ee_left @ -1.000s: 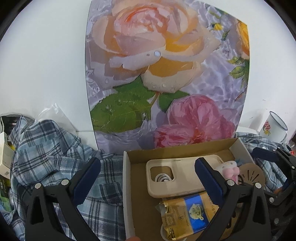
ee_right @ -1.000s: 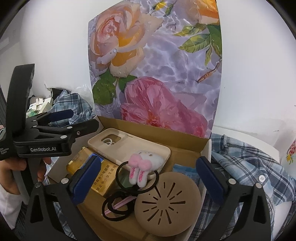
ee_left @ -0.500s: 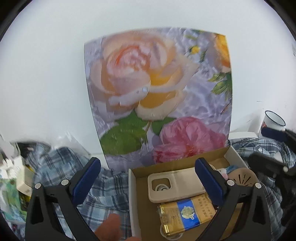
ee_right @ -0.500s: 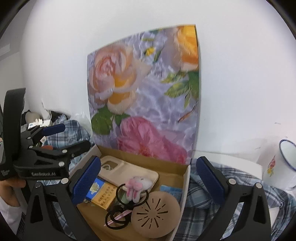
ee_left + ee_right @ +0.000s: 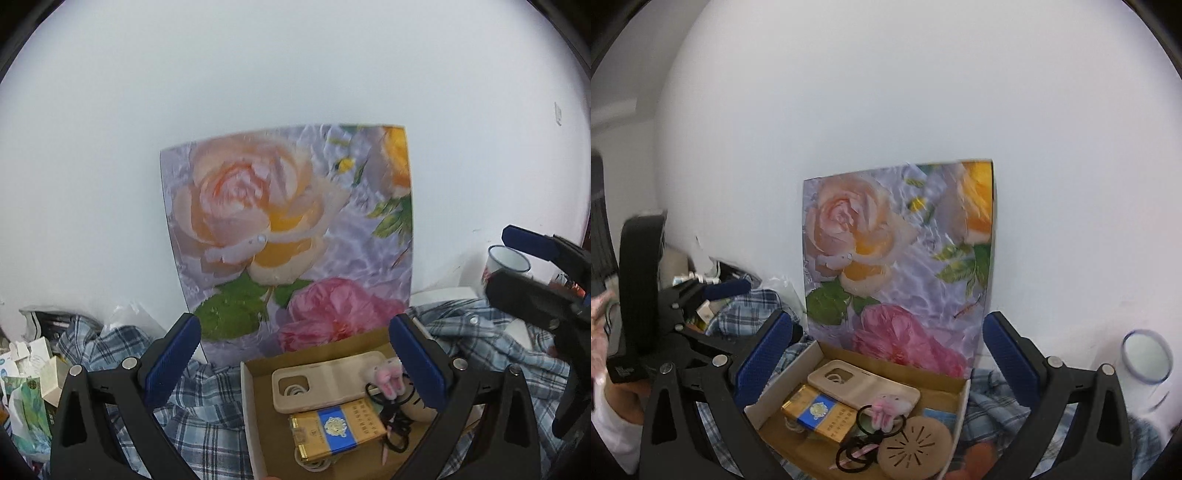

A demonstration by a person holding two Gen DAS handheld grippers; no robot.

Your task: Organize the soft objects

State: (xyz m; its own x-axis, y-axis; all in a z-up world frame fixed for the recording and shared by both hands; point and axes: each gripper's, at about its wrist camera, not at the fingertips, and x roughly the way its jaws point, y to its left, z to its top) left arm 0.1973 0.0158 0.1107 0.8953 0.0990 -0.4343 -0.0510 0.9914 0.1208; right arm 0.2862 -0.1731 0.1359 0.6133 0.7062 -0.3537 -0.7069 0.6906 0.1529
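An open cardboard box lies on a blue plaid shirt. In it are a beige phone case, a gold and blue packet, a pink and white plush bunny on black hair ties and a round tan slotted disc. My left gripper is open and empty above the box's left side. My right gripper is open and empty above the box.
The box's flowered lid stands upright against a white wall. An enamel mug stands at the right. Small cartons and bags are piled at the far left.
Both grippers have pulled back and risen away from the box, which now looks smaller and lower in both views. Both stay open and empty.
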